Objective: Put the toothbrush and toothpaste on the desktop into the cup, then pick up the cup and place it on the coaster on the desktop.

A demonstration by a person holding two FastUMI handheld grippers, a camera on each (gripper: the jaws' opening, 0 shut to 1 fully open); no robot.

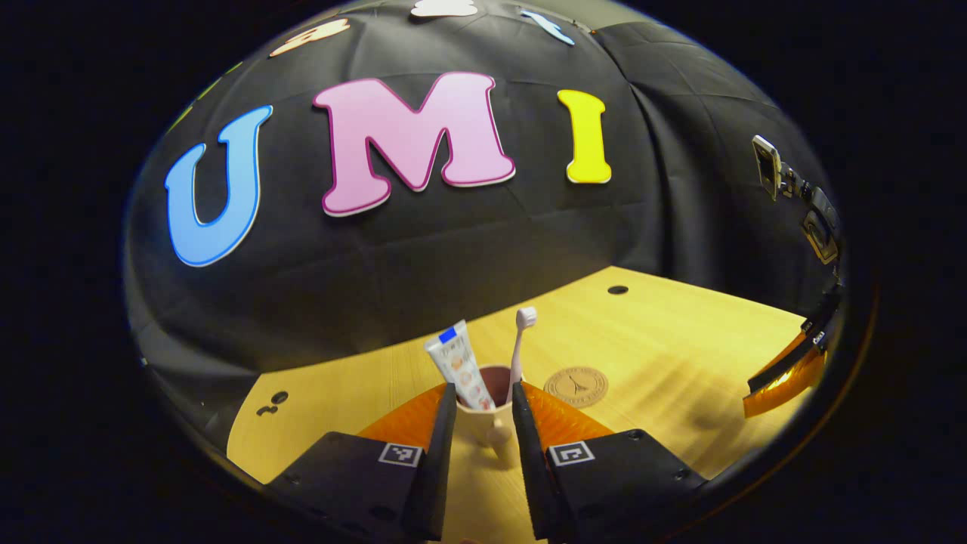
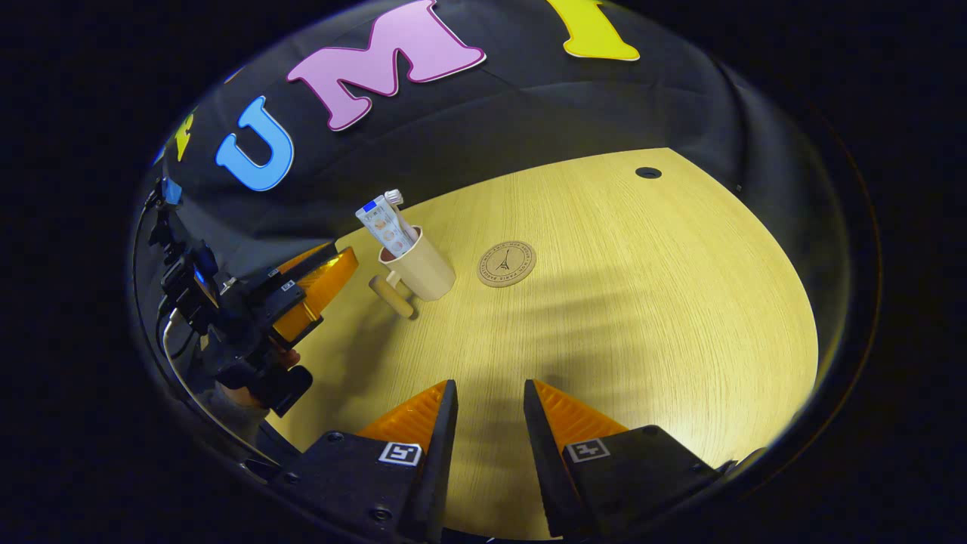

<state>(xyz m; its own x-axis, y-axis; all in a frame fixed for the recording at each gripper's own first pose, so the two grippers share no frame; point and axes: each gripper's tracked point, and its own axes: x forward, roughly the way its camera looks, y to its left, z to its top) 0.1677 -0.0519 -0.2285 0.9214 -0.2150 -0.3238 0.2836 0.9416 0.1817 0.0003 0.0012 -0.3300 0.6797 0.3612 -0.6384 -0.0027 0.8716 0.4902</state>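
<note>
A beige cup [image 1: 483,419] stands upright on the wooden desktop [image 1: 680,355], with a white toothpaste tube [image 1: 458,364] and a white toothbrush [image 1: 521,336] leaning in it. My left gripper [image 1: 484,387] is open, its fingertips on either side of the cup's near face, and the cup's peg handle [image 1: 498,438] points back between them. In the right gripper view the left gripper [image 2: 332,264] sits just left of the cup [image 2: 423,268], not clearly touching it. The round coaster [image 2: 506,264] lies bare to the cup's right. My right gripper [image 2: 489,384] is open over bare wood.
The black cloth wall rises just behind the cup. Cable holes [image 2: 648,172] [image 1: 279,397] dot the desktop near its back edge. A hand [image 2: 249,393] and a cabled camera rig [image 2: 189,287] sit behind the left gripper. The right gripper [image 1: 786,370] hovers far right.
</note>
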